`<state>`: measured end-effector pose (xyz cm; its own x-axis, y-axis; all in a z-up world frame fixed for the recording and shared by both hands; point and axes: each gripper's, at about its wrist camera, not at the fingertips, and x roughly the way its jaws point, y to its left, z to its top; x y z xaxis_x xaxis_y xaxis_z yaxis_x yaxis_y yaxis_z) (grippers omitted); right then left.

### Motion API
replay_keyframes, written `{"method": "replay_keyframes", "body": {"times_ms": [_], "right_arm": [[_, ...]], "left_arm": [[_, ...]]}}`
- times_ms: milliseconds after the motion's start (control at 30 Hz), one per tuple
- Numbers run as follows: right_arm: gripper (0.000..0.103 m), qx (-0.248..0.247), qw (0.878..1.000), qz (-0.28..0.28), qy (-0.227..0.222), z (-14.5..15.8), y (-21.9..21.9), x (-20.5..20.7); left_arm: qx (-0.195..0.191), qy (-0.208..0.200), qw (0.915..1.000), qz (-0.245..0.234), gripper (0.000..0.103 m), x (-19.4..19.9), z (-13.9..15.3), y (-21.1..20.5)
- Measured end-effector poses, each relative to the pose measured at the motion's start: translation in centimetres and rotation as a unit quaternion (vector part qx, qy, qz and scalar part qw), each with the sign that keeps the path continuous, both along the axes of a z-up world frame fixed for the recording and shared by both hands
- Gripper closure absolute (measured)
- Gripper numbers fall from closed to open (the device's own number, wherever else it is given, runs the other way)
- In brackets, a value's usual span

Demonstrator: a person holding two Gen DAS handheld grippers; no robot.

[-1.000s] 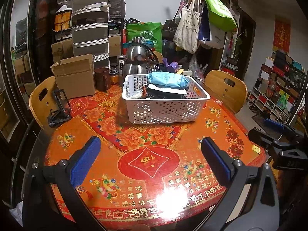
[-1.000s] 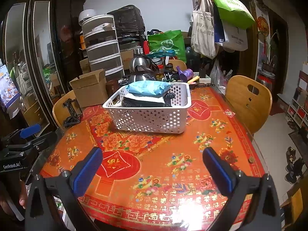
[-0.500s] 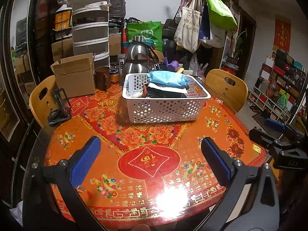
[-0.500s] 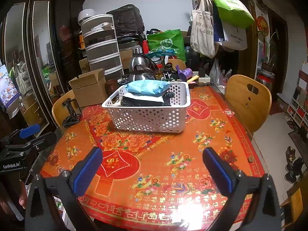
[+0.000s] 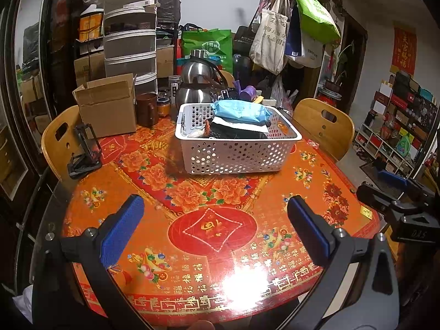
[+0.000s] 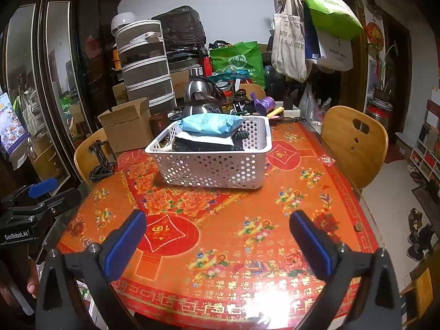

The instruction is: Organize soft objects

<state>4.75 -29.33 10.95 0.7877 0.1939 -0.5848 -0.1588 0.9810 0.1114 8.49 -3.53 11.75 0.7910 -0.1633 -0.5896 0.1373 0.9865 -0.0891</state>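
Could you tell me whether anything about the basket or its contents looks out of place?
The blue packet sits on top of the dark folded items and rises above the basket rim, so the pile is overfull. Nothing is spilled or damaged.

A white perforated basket [image 5: 236,154] on the table holds stacked black garments [image 5: 236,132] topped by a light-blue soft pack [image 5: 242,109]

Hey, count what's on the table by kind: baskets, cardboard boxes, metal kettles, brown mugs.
Baskets: 1, the white basket
Cardboard boxes: 1, the box
Metal kettles: 1, the kettle
Brown mugs: 1, the mug
Total: 4
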Motion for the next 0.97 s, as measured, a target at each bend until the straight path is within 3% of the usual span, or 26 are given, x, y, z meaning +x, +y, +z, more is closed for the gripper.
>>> {"method": "replay_keyframes", "body": {"times_ms": [967], "right_arm": [[0.000,-0.002,1.000,-0.003,0.003,-0.57,-0.13,-0.03]], "left_arm": [[0.005,-0.012,0.9998,0.012,0.000,0.04,-0.07,-0.11]]}}
